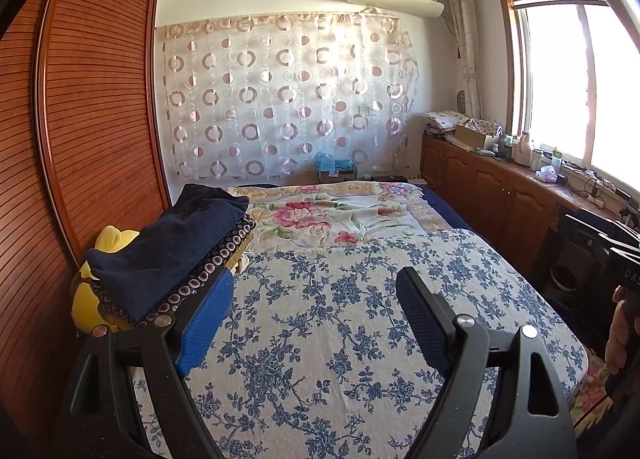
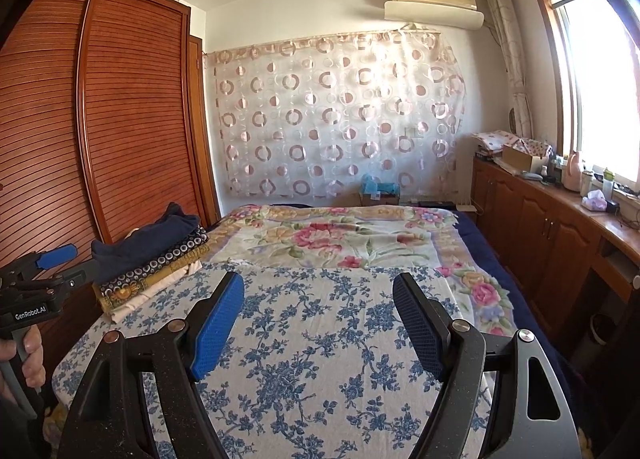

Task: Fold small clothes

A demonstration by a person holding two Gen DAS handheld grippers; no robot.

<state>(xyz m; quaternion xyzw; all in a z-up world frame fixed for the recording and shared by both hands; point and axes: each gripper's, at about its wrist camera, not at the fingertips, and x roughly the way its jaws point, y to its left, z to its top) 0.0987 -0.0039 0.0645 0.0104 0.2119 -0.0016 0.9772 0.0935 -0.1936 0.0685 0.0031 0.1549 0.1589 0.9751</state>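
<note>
A stack of folded clothes (image 1: 172, 255) lies at the bed's left edge, a navy garment on top, a dark circle-patterned one below, a yellow item underneath. It also shows in the right wrist view (image 2: 152, 255). My left gripper (image 1: 316, 287) is open and empty, held above the blue-and-white floral cloth (image 1: 360, 319), just right of the stack. My right gripper (image 2: 318, 295) is open and empty above the same cloth (image 2: 320, 359). The left gripper's body (image 2: 44, 279) shows at the far left of the right wrist view.
A pink floral blanket (image 1: 340, 215) covers the far half of the bed. A brown slatted wardrobe (image 1: 88, 99) stands on the left. A wooden cabinet (image 1: 500, 187) with bottles and boxes runs under the window on the right.
</note>
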